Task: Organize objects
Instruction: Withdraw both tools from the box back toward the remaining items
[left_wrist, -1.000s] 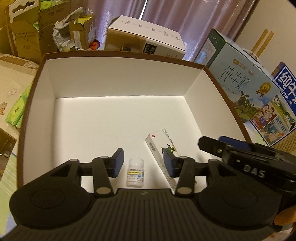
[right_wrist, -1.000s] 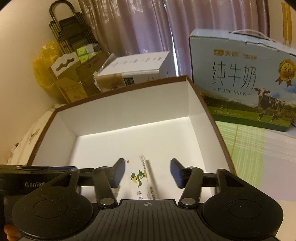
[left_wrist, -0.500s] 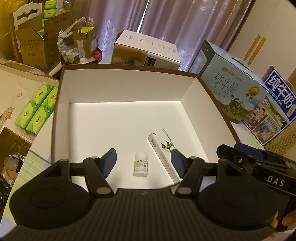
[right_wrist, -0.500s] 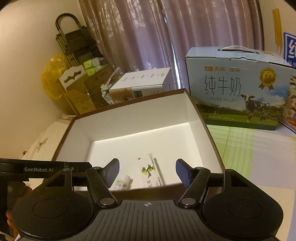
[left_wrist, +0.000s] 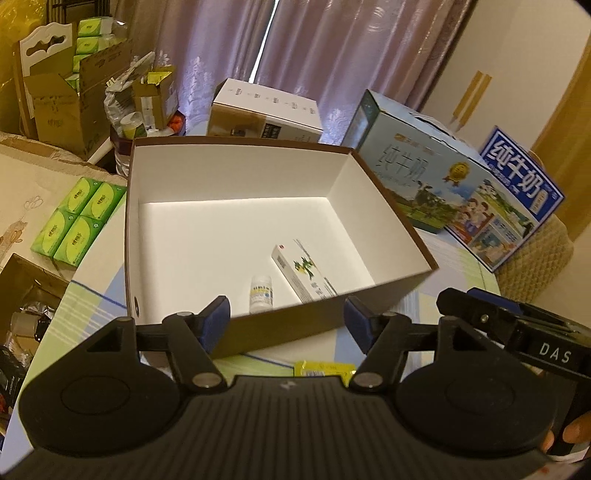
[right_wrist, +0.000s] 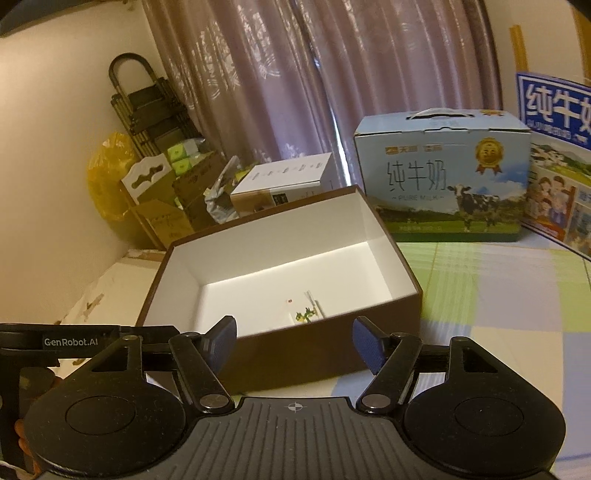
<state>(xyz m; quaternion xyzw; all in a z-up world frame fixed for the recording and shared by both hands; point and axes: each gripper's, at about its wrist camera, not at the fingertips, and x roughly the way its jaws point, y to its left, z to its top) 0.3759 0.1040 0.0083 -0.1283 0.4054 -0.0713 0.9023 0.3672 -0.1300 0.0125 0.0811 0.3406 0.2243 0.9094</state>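
Purple curtains (left_wrist: 314, 48) hung behind a counter (right_wrist: 498, 295) with a checked cloth. On it stood the open brown box (left_wrist: 399, 225), white inside. Inside the box, near its front wall, lay a flat medicine carton (left_wrist: 303, 275), and just left of it a small white bottle (left_wrist: 261, 293). Both looked light and stiff; I would take the carton across its narrow width and the smooth bottle around its body. In front of the box, the left hand-held gripper (left_wrist: 286, 321) and the right hand-held gripper (right_wrist: 293, 341) were spread and empty, their jaws just having opened.
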